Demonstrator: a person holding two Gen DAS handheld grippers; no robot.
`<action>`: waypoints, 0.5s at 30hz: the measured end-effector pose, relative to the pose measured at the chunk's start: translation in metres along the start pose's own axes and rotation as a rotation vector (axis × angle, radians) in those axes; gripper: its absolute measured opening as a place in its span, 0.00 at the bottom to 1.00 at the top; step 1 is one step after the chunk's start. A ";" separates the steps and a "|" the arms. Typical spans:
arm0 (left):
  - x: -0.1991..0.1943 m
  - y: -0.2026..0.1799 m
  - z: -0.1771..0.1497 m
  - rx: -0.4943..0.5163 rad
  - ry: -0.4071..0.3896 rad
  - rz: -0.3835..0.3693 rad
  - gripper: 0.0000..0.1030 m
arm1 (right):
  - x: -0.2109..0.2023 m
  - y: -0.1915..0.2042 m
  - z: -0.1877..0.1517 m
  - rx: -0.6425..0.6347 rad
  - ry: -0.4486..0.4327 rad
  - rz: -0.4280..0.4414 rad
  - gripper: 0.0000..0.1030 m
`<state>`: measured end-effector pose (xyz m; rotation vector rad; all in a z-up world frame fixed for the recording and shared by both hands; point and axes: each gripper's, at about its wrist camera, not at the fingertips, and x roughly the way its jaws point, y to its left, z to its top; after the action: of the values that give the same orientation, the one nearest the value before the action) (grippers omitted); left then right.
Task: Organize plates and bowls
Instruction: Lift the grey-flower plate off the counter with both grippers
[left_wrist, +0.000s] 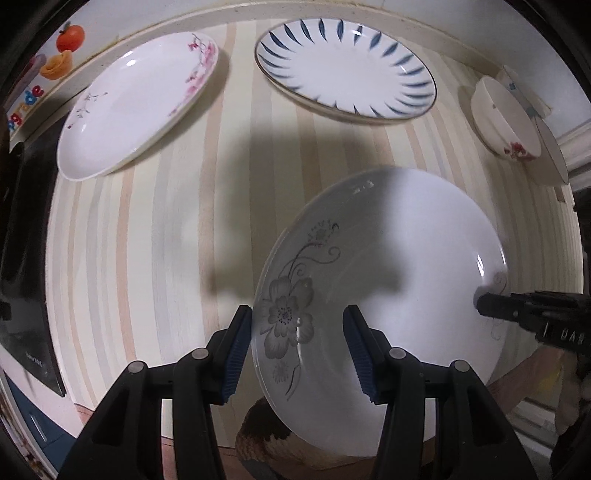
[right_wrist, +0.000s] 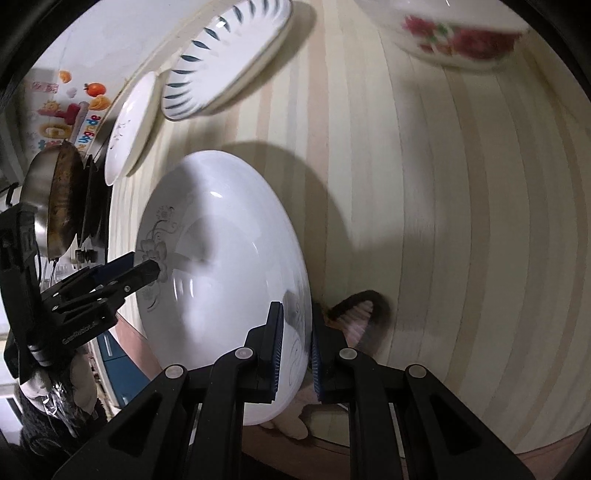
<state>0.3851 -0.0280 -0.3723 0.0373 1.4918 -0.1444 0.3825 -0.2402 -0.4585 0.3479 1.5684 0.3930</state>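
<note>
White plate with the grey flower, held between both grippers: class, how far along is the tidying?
Done: nothing looks stacked. In hand: the white grey-flower plate, right hand-held gripper clamping its rim. Left: pink-blossom white plate, blue-leaf white plate, red-flowered white bowl lie apart.

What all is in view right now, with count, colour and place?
grey-flower plate: one, white, near table edge, held at both rims
pink-blossom plate: one, white, far left
blue-leaf plate: one, white, far middle
bowls: at least two, white, front one with red flowers, far right
table: one, pastel stripes
pan: one, steel, left on the stove
slipper: one, brown, floor below
left tool: open astride the plate's left rim
right tool: shut on its right rim
</note>
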 end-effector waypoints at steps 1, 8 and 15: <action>0.008 -0.004 0.002 -0.001 0.019 -0.009 0.47 | 0.002 -0.002 0.000 0.020 0.008 0.026 0.17; 0.013 0.007 -0.008 -0.118 0.030 -0.075 0.37 | 0.001 -0.005 -0.005 0.060 -0.003 0.034 0.17; 0.003 0.002 -0.012 -0.097 0.009 -0.098 0.37 | -0.009 -0.006 -0.015 0.076 -0.024 0.042 0.16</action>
<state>0.3732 -0.0247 -0.3761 -0.1138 1.5082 -0.1514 0.3679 -0.2501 -0.4524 0.4426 1.5573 0.3610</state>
